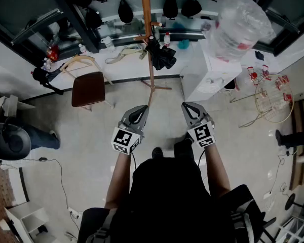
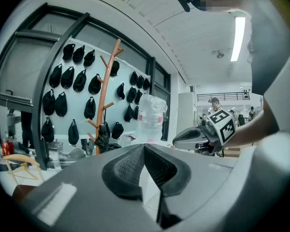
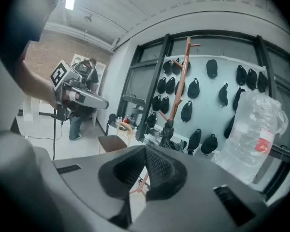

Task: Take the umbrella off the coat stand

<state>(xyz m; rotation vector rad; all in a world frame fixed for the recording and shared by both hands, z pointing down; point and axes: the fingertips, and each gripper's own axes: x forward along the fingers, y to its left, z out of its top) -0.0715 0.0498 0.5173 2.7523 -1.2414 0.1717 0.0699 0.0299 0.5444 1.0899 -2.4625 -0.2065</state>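
While the person stands facing the wall, both claws are held out in front, side by side with a gap between them. The left gripper has its jaws pressed together with nothing in them. The right gripper is likewise closed and empty.

Ahead of them, well apart from both tips, rises the stand, thin and orange-brown, with short pegs and crossed feet on the pale floor. The umbrella hangs on it as a folded black bundle, just right of the stem in the head view and partway up (its handle I cannot make out). Neither gripper touches it.

A chair with a brown seat and a light wooden back stands to the left of the stand. To the right is a white dispenser topped by a big clear bottle. Rows of black caps hang on the wall behind the stand. Another person's legs show at the far left edge of the head view.
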